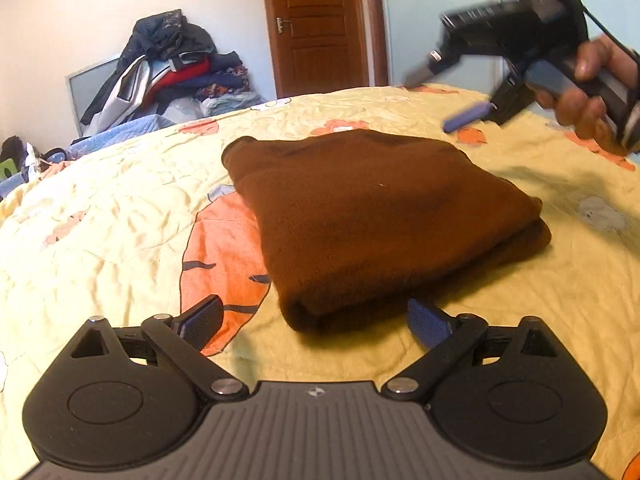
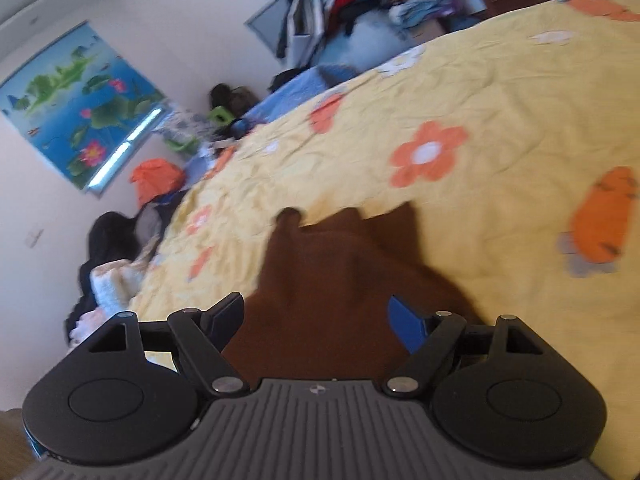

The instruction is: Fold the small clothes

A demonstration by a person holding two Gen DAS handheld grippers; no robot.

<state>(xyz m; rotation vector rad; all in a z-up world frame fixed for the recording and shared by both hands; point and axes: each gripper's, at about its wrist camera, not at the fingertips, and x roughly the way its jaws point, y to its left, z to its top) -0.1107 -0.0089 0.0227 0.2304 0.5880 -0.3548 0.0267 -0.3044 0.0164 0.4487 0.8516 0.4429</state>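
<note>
The left tool (image 1: 314, 322) hangs spread and empty just short of the brown garment's (image 1: 376, 216) near corner; the right tool (image 1: 452, 100) — also spread, holding nothing — is lifted beyond its far side. The garment lies folded on the bed (image 1: 120, 208), so folding looks finished — next, probably setting it aside. Its long axis runs from near corner away.

Left hand-held gripper (image 1: 314, 322) pitched downward, jaws spread wide, nothing between the pads, right hand-held gripper (image 2: 316, 322) likewise tilted down, jaws apart and empty, seen blurred from the left wrist view, raised, handle wrapped by the person's right hand (image 1: 592, 92)
</note>
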